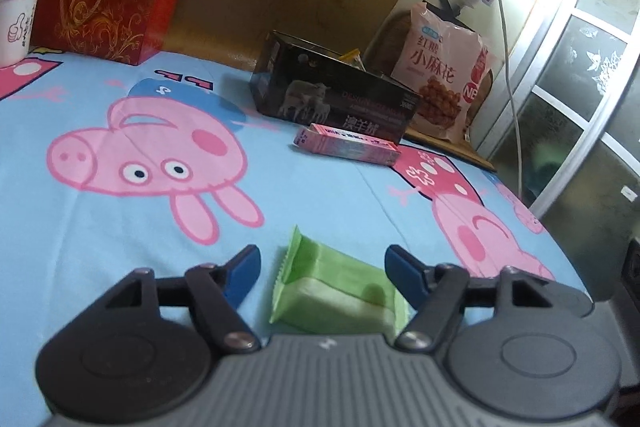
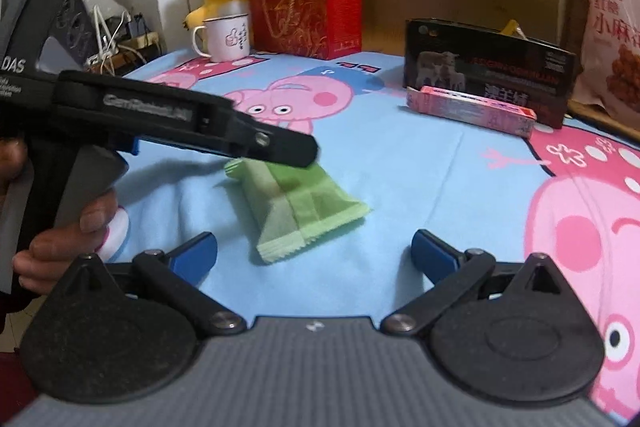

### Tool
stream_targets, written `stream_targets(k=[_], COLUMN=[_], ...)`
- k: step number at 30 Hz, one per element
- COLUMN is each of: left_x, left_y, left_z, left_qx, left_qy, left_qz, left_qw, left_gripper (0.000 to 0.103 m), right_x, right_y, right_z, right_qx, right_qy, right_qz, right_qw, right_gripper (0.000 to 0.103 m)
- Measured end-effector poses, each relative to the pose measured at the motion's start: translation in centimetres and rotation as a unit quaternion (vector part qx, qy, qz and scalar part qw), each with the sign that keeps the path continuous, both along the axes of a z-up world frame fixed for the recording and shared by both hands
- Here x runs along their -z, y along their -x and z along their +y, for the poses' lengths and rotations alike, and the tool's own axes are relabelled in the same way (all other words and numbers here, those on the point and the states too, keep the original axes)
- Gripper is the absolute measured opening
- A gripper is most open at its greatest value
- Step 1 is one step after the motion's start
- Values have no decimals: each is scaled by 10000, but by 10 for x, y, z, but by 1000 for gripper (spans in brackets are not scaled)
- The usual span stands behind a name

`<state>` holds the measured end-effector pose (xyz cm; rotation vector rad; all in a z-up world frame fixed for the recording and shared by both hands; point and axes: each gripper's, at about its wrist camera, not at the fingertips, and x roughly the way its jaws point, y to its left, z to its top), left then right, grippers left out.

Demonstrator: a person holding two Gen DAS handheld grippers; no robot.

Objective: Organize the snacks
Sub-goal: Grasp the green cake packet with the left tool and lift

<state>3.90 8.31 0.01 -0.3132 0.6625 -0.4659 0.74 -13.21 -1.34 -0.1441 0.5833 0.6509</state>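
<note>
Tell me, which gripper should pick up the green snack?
Probably the left gripper. Its open jaws already sit on either side of the green snack packet. The right gripper is open too, but the packet lies farther ahead of its fingers.

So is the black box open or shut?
Open: the black box has no lid on top, and a yellow packet pokes out.
</note>
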Motion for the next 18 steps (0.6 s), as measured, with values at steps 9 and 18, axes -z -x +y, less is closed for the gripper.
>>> stream_targets(k=[9,18], left_x=[2,6], left_y=[3,-3], left_z=[1,14], left_qx=[-50,-165], left_qy=[78,446], left_qz=[17,214], left_qw=[10000,9986], left_gripper=[46,37], right_x=[-1,-2], right_y=[-3,0], right_z=[4,-6], right_qx=[-2,176], right_qy=[-216,-574], right_qz=[-164,30], right_qw=[9996,9982], right_gripper=[35,37])
